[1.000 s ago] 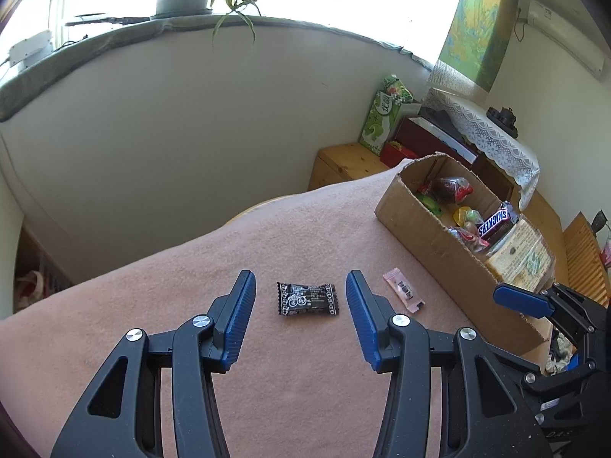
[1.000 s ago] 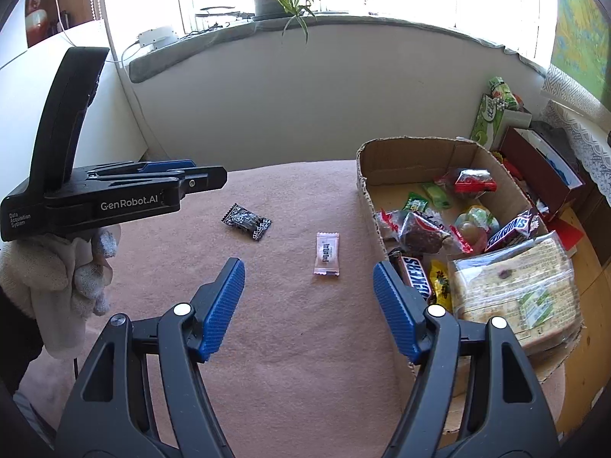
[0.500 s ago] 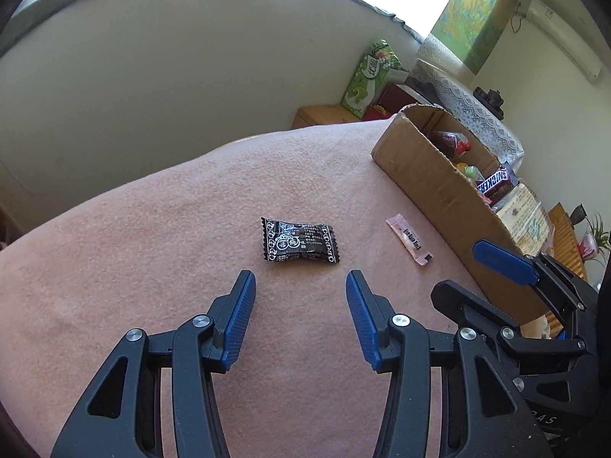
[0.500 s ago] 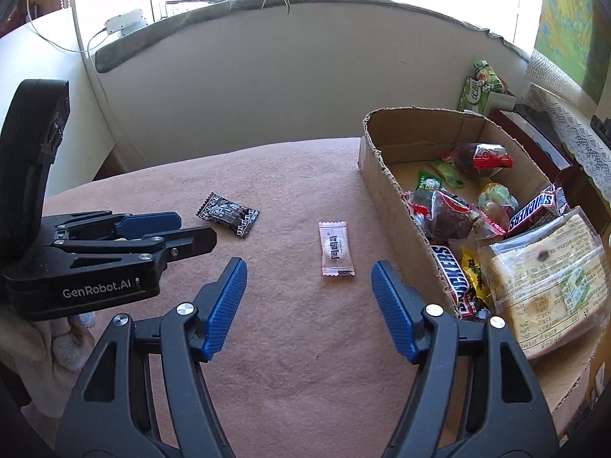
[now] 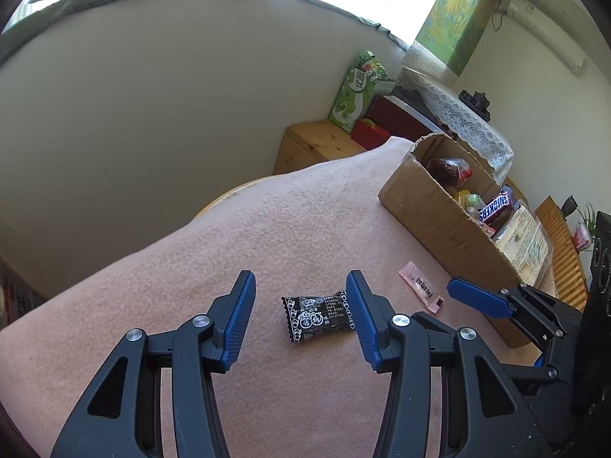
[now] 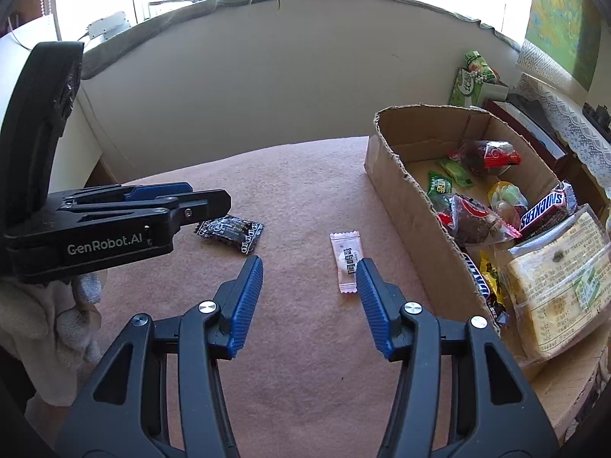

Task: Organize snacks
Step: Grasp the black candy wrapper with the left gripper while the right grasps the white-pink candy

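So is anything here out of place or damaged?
Two snacks lie loose on the cloth outside the box: a black candy and a pink sachet. The box's near rim is ragged and torn.

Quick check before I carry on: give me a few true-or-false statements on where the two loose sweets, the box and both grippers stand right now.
1. The black sweet lies between the left gripper fingers, not yet pinched. True.
2. The pink sweet is already in the box. False: it lies on the cloth beside the box.
3. The right gripper is clamped on the pink sweet. False: its jaws have just been closing but stand apart.
4. A Snickers bar is in the box. True.
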